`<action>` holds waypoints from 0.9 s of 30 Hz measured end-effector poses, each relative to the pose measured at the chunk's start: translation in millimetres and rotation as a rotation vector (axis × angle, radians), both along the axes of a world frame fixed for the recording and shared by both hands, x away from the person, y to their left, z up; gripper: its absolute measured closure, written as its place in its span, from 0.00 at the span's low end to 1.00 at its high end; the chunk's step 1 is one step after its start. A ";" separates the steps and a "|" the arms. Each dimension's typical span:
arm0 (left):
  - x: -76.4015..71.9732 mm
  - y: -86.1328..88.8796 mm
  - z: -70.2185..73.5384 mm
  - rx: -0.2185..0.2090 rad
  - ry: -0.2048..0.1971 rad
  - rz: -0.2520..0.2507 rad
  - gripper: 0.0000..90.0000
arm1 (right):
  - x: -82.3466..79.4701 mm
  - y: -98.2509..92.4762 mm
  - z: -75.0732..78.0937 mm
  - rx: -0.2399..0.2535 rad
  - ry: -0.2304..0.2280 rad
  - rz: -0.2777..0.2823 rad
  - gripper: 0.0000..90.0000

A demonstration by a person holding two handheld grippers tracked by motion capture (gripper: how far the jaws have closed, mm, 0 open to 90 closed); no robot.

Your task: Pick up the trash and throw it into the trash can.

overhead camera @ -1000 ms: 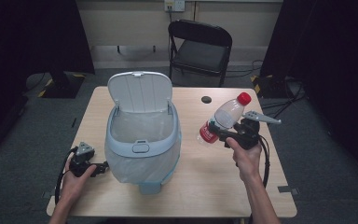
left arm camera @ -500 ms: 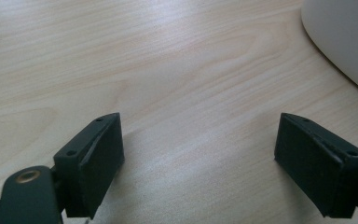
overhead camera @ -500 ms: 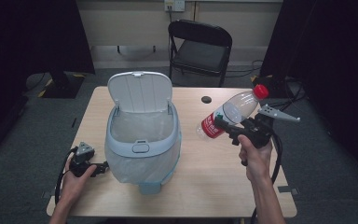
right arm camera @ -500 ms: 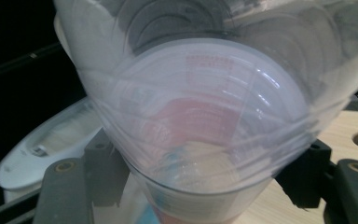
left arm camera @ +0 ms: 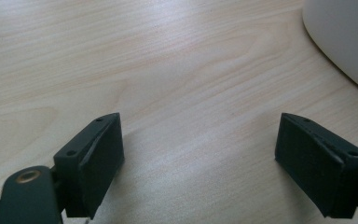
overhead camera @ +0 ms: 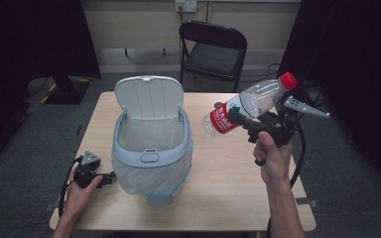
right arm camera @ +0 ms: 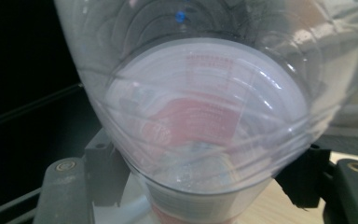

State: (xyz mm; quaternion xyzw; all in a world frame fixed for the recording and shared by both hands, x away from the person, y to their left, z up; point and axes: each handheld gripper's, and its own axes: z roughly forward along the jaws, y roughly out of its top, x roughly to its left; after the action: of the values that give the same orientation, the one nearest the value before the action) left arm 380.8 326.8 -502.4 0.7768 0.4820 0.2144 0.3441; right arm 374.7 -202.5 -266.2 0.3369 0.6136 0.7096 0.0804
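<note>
Plastic bottle (overhead camera: 248,103): 1 item, red-capped, clamped tilted in the right gripper (overhead camera: 248,125), aloft right of the open bin (overhead camera: 151,144); left gripper (left arm camera: 200,158) wide open, empty, on the desk (overhead camera: 228,183) left of bin; risk: slick wall slipping, missing bin.

A high camera is looking down on the table (overhead camera: 228,198); gripper cameras are looking close at tabletop and bottle (right arm camera: 191,116).

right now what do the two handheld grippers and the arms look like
Both grippers are black. The right gripper carries a grey three-cornered plate and trails a black cable; the left gripper has a black cable too, and blocky jaws with small screw holes. Forearms are bare, no sleeves visible.
</note>
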 end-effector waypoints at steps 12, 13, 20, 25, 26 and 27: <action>0.0 0.2 0.1 0.003 0.001 -0.002 0.16 | -2.2 27.8 34.5 0.054 -0.082 0.084 0.32; -0.1 -0.1 -0.1 -0.002 0.001 0.001 0.16 | -2.1 30.4 36.5 0.060 -0.088 0.092 0.32; 0.0 0.2 0.1 0.004 0.001 -0.002 0.17 | -0.7 56.1 47.5 0.065 -0.114 0.157 0.32; -0.1 -0.1 0.0 0.001 0.000 0.001 0.16 | 2.7 78.7 46.8 0.064 -0.115 0.200 0.32; -0.1 -0.1 0.0 0.001 0.000 0.001 0.16 | 3.3 83.7 45.7 0.054 -0.114 0.209 0.32; -0.1 -0.1 0.0 0.001 0.000 0.001 0.16 | 4.0 88.8 44.2 0.045 -0.113 0.216 0.32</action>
State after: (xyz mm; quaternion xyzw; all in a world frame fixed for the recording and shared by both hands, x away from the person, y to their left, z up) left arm 380.7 326.7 -502.4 0.7765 0.4824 0.2149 0.3437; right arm 378.7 -113.7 -222.1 0.2300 0.6246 0.7457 0.0302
